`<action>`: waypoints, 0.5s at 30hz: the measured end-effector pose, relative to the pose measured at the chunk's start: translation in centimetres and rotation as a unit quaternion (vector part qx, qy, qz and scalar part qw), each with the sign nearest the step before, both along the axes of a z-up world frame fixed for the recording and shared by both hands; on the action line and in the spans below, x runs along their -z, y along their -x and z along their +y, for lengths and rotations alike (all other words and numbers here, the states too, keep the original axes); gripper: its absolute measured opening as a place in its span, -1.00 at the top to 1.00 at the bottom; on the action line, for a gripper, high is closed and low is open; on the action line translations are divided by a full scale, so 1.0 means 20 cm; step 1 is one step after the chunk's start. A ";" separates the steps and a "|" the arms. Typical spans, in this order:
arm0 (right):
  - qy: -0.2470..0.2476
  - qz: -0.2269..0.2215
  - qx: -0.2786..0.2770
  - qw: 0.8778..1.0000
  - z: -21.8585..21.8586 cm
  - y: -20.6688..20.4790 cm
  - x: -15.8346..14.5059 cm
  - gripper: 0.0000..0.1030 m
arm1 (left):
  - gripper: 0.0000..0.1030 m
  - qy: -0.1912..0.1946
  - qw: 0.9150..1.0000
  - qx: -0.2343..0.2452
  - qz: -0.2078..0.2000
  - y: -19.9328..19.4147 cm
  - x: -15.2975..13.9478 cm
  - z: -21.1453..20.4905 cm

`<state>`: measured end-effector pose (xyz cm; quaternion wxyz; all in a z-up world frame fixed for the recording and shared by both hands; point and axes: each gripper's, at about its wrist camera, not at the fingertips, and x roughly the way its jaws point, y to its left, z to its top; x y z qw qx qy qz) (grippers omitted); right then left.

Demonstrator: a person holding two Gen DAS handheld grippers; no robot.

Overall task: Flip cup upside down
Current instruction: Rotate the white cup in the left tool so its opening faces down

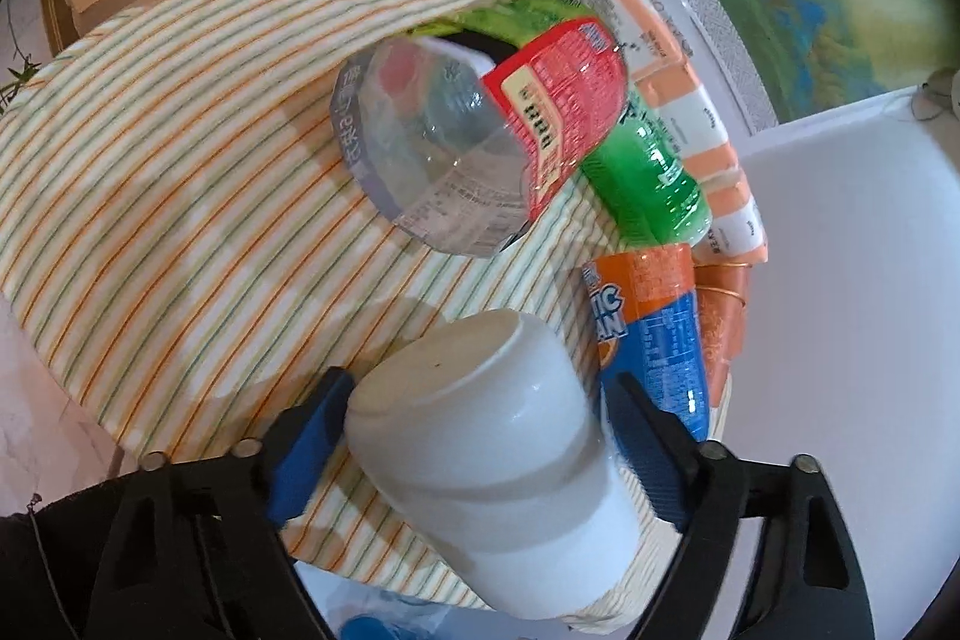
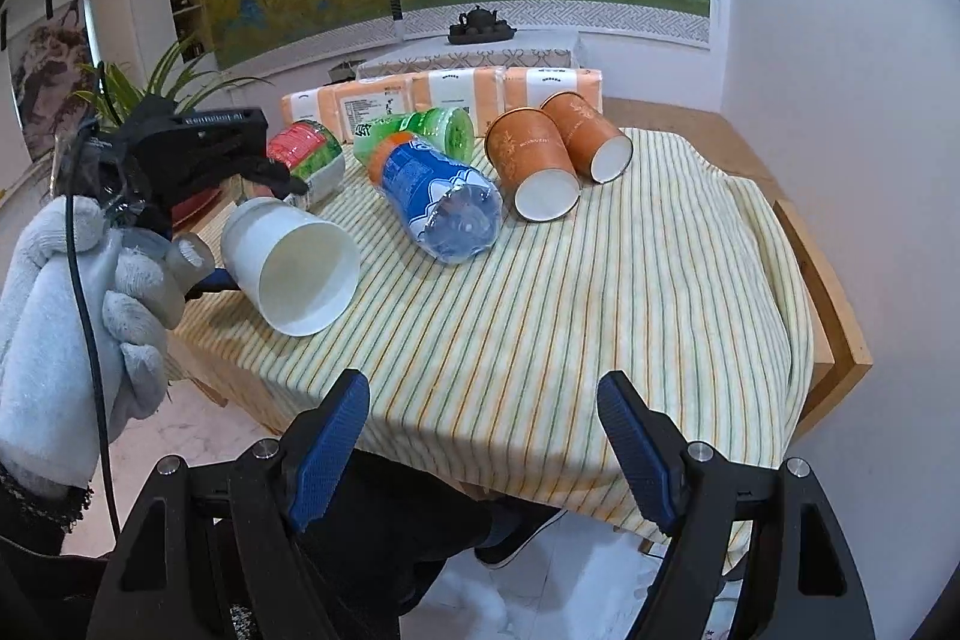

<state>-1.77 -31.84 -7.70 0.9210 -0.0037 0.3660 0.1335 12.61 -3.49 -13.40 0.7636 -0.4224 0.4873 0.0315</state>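
White cup — seemingly between left hand-held gripper fingers

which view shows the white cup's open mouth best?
Right wrist view: the white cup, held tilted in the left gripper above the tablecloth, turns its open mouth toward the camera. Left wrist view shows only its closed base and side wall.

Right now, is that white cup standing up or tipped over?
Tipped on its side. The white cup is held off the table in the left gripper, its open mouth facing sideways, and it looks empty inside.
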 end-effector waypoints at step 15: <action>-0.003 -0.015 0.019 1.000 0.02 0.00 0.01 -0.46 | -0.63 -0.125 0.984 0.085 -0.099 0.07 -0.19 -0.15</action>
